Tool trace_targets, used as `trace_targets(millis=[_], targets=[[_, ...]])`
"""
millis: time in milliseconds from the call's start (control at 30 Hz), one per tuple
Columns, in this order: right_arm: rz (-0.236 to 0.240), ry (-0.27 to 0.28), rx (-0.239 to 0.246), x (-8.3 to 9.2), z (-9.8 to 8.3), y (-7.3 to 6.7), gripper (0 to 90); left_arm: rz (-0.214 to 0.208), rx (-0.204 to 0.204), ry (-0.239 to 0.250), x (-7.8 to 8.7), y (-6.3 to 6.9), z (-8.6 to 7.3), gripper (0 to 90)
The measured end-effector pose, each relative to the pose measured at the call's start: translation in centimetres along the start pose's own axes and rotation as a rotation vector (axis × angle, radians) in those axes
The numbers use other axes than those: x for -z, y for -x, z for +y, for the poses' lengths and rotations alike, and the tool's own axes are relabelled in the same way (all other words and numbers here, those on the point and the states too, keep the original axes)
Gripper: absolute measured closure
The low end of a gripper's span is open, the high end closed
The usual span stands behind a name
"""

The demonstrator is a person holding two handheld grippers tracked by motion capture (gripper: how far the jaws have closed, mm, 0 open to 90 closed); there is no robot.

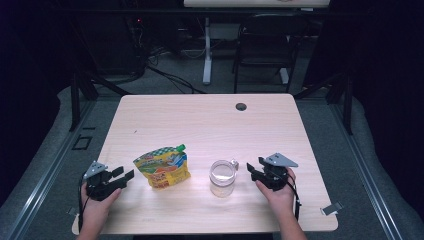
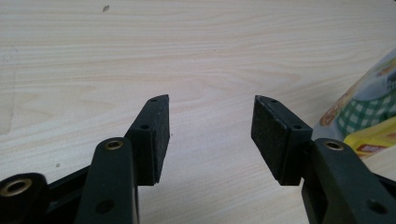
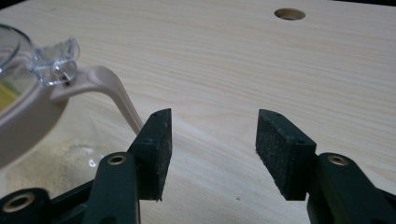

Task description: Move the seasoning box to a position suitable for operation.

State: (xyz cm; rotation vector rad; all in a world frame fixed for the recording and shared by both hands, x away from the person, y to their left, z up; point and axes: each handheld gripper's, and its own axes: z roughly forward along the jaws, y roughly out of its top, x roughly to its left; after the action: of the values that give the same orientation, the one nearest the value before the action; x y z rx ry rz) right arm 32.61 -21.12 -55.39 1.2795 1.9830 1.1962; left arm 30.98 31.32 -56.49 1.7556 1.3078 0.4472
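Observation:
A yellow pouch [image 1: 162, 168] with a green cap and a checked green top lies on the pale wooden table [image 1: 200, 120], left of centre. Its edge [image 2: 369, 112] reaches into the left gripper view at the right. My left gripper [image 1: 125, 175] rests just left of the pouch, open, with bare tabletop between its pads [image 2: 154, 140]. A clear jar [image 1: 222, 177] with a beige rim and handle [image 3: 107, 91] stands right of the pouch. My right gripper [image 1: 252, 167] sits just right of the jar, open and holding nothing, its left pad [image 3: 156, 151] close beside the handle.
A round cable hole [image 1: 241, 106] is in the table's far side. A black chair [image 1: 265, 45] and a white table leg [image 1: 207, 50] stand on the floor beyond the table. A metal clip [image 1: 330, 209] sticks out at the near right corner.

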Motion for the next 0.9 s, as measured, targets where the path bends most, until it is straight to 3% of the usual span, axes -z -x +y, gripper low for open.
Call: trace_targets(millis=[33, 233, 433, 633, 867, 900], targets=[[-0.004, -0.008, 0.009, 0.0, 0.0, 0.0, 46.1, 0.003, 0.001, 0.015, 0.0, 0.0, 0.1, 47.3], [0.023, 0.008, -0.024, -0.2, 0.1, -0.1, 49.1, 0.005, -0.007, -0.004, 0.0, 0.2, -0.2, 48.1], [0.057, -0.013, 0.001, -0.3, 0.4, -0.6, 56.8, 0.008, -0.009, 0.021, 0.6, 0.4, -0.3, 48.8], [0.092, -0.015, 0.023, -0.1, 0.5, -1.2, 58.7, 0.015, -0.004, 0.019, 1.0, 0.4, -0.5, 49.4], [0.13, -0.06, 0.065, -1.1, 0.5, -2.0, 64.1, 0.014, -0.01, 0.013, 1.0, 0.5, -0.6, 50.9], [0.157, -0.055, 0.063, -1.3, 0.6, -2.2, 66.3, 0.015, -0.013, 0.012, 1.0, 0.6, -0.7, 51.0]])
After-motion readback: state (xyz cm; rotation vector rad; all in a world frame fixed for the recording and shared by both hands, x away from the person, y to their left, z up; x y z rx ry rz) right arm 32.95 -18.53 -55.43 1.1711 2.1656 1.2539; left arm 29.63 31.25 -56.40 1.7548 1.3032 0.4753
